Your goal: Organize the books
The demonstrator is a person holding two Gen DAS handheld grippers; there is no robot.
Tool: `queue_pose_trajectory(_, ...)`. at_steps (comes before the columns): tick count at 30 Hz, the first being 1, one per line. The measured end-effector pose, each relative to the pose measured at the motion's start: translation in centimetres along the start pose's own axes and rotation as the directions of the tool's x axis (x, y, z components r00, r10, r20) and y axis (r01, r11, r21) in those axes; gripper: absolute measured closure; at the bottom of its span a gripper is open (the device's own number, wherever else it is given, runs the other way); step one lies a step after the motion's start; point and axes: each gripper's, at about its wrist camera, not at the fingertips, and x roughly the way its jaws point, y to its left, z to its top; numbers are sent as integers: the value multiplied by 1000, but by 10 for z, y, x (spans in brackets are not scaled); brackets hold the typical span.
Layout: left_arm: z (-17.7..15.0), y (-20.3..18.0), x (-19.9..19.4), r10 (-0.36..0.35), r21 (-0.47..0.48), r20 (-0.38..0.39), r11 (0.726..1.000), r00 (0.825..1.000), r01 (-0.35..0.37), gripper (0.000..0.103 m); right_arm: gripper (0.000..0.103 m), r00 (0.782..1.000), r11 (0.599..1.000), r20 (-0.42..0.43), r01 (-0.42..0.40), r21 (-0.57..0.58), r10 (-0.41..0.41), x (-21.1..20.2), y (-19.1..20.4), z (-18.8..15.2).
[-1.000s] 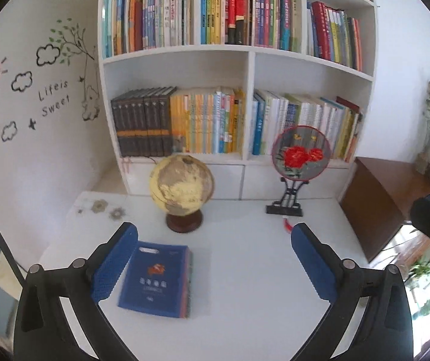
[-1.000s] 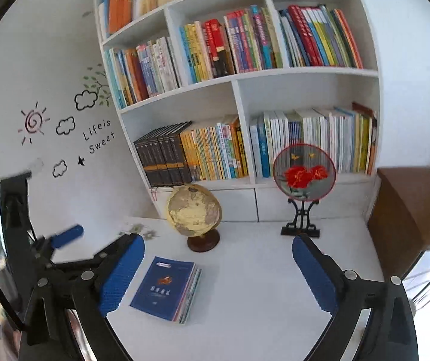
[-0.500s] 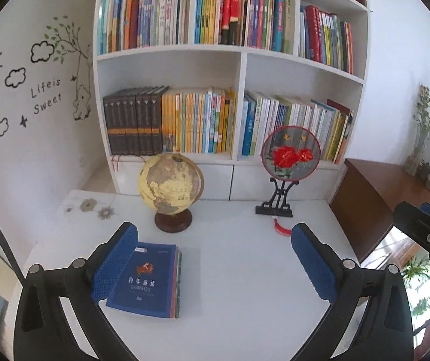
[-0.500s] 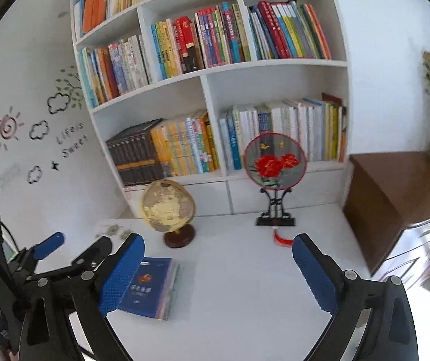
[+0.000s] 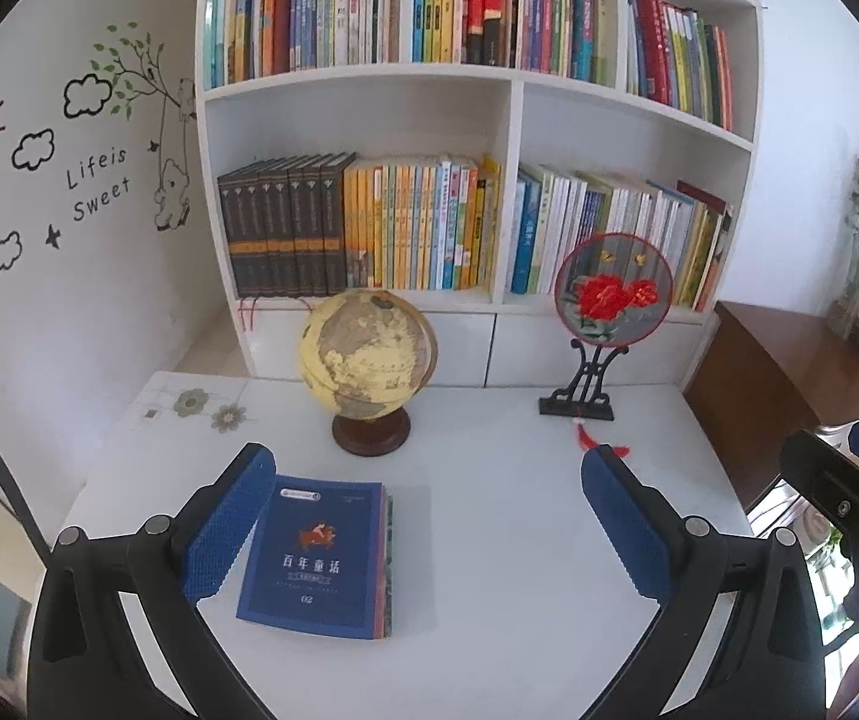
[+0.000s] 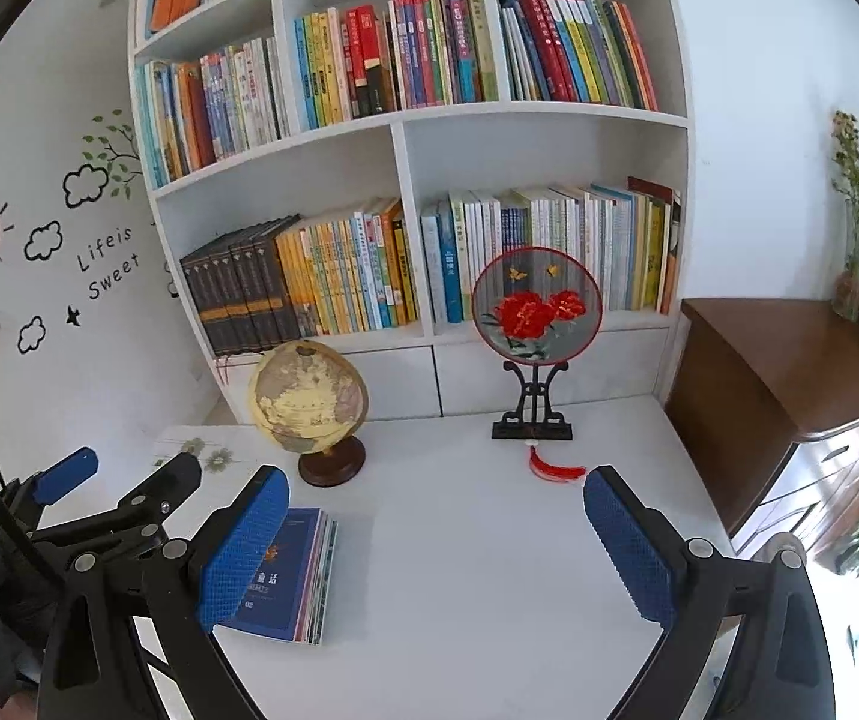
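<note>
On the white desk (image 5: 489, 570) before me, a small stack of books topped by a dark blue paperback (image 5: 315, 558) lies flat, now nearer my left gripper (image 5: 429, 528) than a second ago. Both my left and right gripper (image 6: 435, 546) hang wide apart, holding nothing. Behind a tan globe (image 5: 369, 360), the white bookshelf (image 5: 507, 120) stands full. I judge the stack within reach.

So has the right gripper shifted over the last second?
Yes. The right gripper swung rightward: the bookshelf slid left in its view, exposing the wooden cabinet.
</note>
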Motion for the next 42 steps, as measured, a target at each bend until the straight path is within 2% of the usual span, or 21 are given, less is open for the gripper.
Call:
queue_pose_trajectory(7,-3,10,0,11,-42,-3,999,1000,-11,1,4,1000,1000,-3,-9,11,9,14,7,-4)
queue_pose_trajectory(10,-6,16,-4,40,-55,-1,998,999,-40,1,4,998,998,25,60,-15,-60,19,13,-14)
queue_pose_trajectory(11,-7,19,-5,48,-61,3,997,999,-48,1,4,998,998,27,61,-26,-61,21,16,-15)
queue_pose_trajectory(15,-10,33,-5,57,-113,4,992,998,-56,1,4,999,999,27,25,-34,-24,28,23,-19)
queue_pose_trajectory(18,-13,37,-3,72,-116,0,991,997,-71,1,4,999,999,47,-10,-50,12,28,28,-17)
queue_pose_trajectory(25,-13,31,-3,65,-116,2,991,998,-64,1,4,998,998,37,-44,-46,46,31,29,-16)
queue_pose_trajectory(31,-9,19,-7,46,-108,24,993,999,-43,1,4,999,1000,52,-4,11,4,26,12,-14)
queue_pose_trajectory(35,-9,16,-8,47,-103,31,994,998,-44,1,4,999,999,44,-13,46,11,25,4,-14)
queue_pose_trajectory(42,-8,10,4,44,-104,9,994,999,-43,1,4,998,1000,57,22,22,-23,15,-1,-13)
